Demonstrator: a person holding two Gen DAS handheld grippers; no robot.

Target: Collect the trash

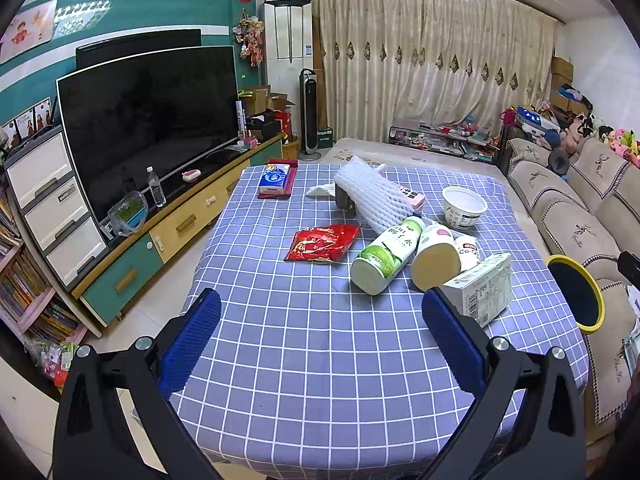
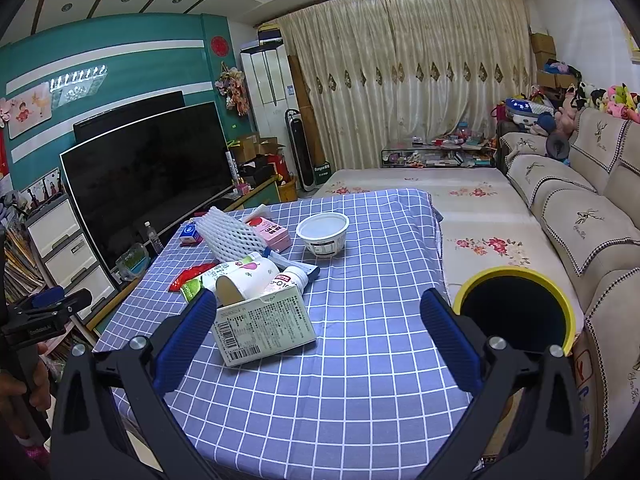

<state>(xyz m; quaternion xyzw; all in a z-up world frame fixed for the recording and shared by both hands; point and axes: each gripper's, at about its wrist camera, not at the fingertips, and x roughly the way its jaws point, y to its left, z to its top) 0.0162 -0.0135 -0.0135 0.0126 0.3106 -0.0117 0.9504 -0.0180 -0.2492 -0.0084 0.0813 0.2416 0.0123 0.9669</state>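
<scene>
Trash lies on a table with a blue checked cloth (image 1: 304, 344): a red snack wrapper (image 1: 322, 242), a green-label bottle (image 1: 386, 256) on its side, a paper cup (image 1: 436, 258) on its side, a white carton box (image 1: 482, 288), white foam netting (image 1: 374, 196), a white bowl (image 1: 464, 206) and a tissue pack (image 1: 274, 178). A yellow-rimmed bin (image 2: 516, 312) stands off the table's right edge. My left gripper (image 1: 320, 312) is open and empty above the near cloth. My right gripper (image 2: 316, 320) is open, with the carton box (image 2: 264, 330) just inside its left finger.
A TV (image 1: 148, 120) on a low cabinet (image 1: 168, 232) runs along the left. A sofa (image 1: 576, 216) lines the right. A flowered mattress (image 2: 472, 216) lies beyond the table. Drawers and bookshelves (image 1: 44, 208) stand at the near left.
</scene>
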